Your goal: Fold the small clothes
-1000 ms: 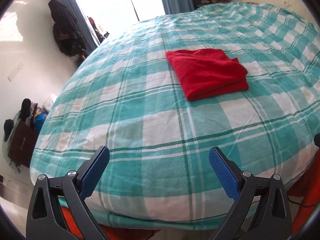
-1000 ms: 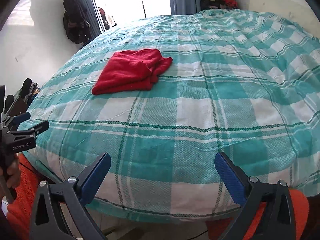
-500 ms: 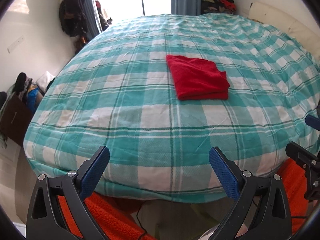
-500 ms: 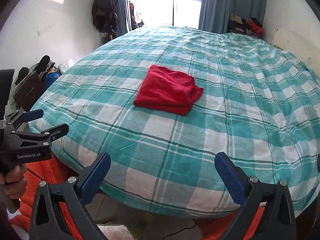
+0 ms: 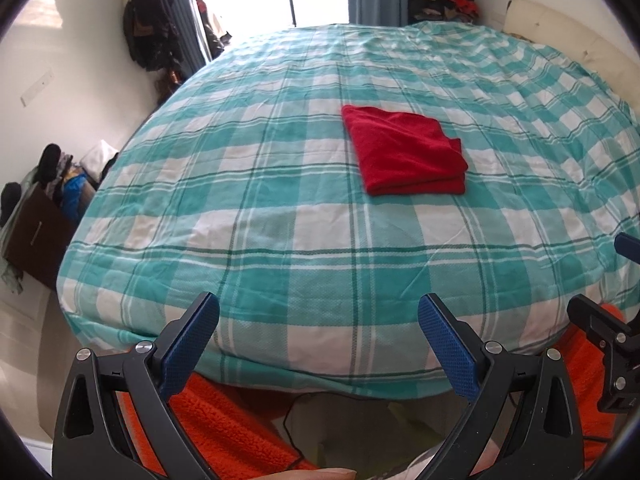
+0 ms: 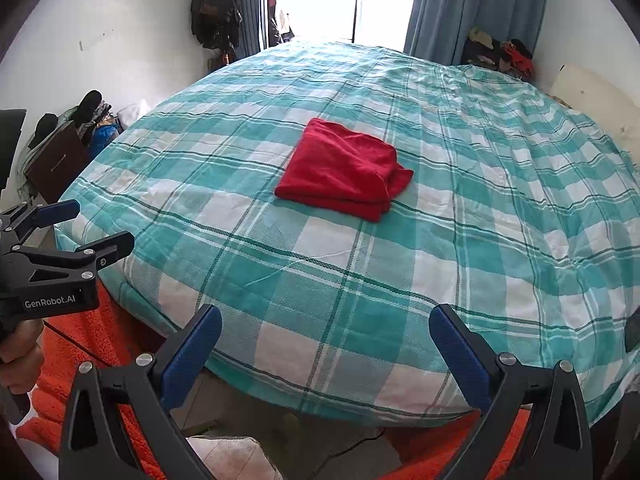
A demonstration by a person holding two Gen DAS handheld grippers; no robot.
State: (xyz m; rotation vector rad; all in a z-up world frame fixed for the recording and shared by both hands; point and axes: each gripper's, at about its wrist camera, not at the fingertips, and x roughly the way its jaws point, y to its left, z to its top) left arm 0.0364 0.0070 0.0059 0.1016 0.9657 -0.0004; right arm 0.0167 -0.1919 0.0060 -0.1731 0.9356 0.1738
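Right now the red cloth [image 5: 404,154] lies folded near the middle of the bed [image 5: 280,240], far ahead of both my grippers. My left gripper [image 5: 319,340] and my right gripper [image 6: 325,350] hang past the bed's near edge, fingers wide apart, holding nothing. From the left the cloth sits a bit right; from the right, almost straight ahead. I think neither is clearly closer.
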